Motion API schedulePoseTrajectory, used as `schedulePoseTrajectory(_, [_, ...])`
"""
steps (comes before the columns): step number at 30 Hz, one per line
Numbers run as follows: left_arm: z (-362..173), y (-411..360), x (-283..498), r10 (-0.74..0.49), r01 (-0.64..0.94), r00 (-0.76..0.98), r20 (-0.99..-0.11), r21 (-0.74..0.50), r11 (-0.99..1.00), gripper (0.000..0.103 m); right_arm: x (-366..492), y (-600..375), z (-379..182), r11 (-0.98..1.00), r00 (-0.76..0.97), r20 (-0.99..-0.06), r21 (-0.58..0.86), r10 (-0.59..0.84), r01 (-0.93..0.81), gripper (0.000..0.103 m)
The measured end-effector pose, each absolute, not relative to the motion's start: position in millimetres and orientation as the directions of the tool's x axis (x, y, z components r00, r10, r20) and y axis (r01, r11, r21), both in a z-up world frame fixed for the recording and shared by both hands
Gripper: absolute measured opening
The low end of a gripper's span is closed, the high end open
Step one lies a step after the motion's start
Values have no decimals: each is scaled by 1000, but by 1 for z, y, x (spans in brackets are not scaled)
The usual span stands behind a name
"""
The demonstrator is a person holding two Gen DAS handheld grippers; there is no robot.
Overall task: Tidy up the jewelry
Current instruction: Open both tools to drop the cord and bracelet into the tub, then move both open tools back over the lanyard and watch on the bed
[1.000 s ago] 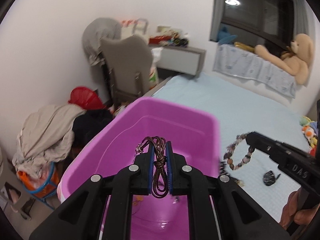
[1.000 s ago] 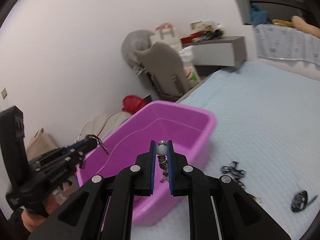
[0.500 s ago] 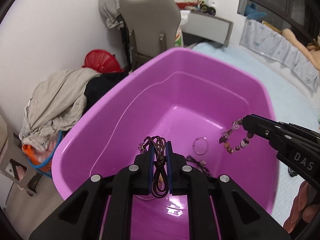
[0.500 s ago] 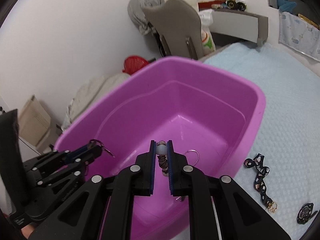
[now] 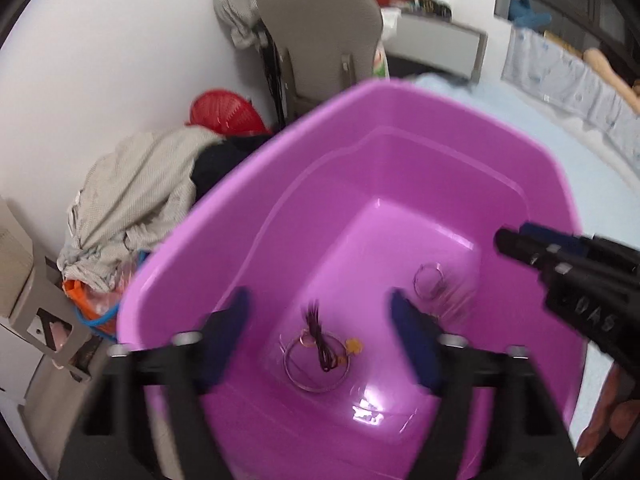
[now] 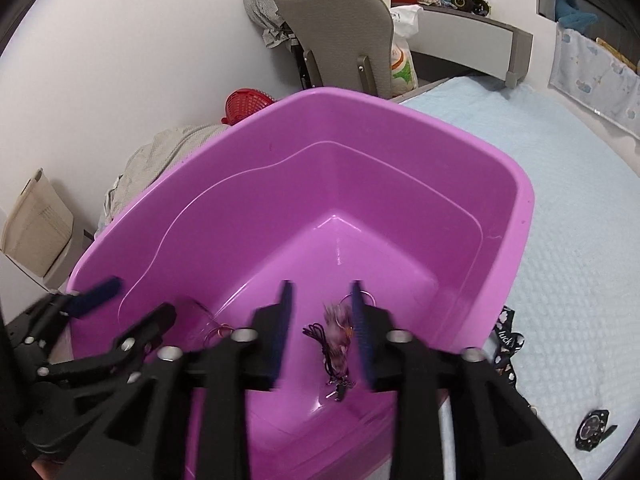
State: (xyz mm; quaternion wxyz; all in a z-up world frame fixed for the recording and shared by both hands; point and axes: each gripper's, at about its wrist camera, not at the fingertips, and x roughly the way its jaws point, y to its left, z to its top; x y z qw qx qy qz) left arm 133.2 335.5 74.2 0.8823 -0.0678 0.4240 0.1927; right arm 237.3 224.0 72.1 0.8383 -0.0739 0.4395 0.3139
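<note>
Both grippers hang over a purple plastic tub (image 5: 400,96) on the bed. My left gripper (image 5: 320,320) has its jaws opening wide with nothing between them. Below it a brown cord necklace (image 5: 320,336) lies across a thin bangle (image 5: 316,364) on the tub floor. My right gripper (image 6: 322,320) has its jaws opening too. A blurred bead bracelet (image 6: 338,332) drops between its pads, clear of them, beside the brown cord (image 6: 316,330). The right gripper (image 5: 516,242) also shows at the right of the left wrist view, above a second ring (image 5: 428,280).
On the pale blue bed cover (image 6: 580,240), right of the tub, lie a black patterned ribbon (image 6: 506,344) and a black watch (image 6: 592,430). Beyond the tub stand a grey chair (image 6: 340,32), a red basket (image 6: 246,104) and a heap of clothes (image 5: 132,196).
Both grippers sank over the tub and then their jaws parted. The brown cord left the left pads and lies on the tub floor; the bead bracelet slipped from the right pads.
</note>
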Motion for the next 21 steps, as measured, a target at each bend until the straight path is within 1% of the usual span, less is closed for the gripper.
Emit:
schedulePoseTrajectory(2, [77,334,131,306,-400,565,-766,70,914,79,236,223,74,795,426,-781,143,457,-590,32])
schedulePoseTrajectory(13, [80,336,120,303,-416,554,-775,57,907,79,227,213,84,800,441,-770,145,461,-583,32])
schedulePoseTrajectory(17, [84,333,116,305,-418,558,-772,55,907,79,219,208,88,798,447,-762,149,469,-584,36])
schedulePoseTrajectory(21, [87,331,110,303,-419,563,-769,50,906,79,213,202,92,799,451,-756,154,474,-582,37])
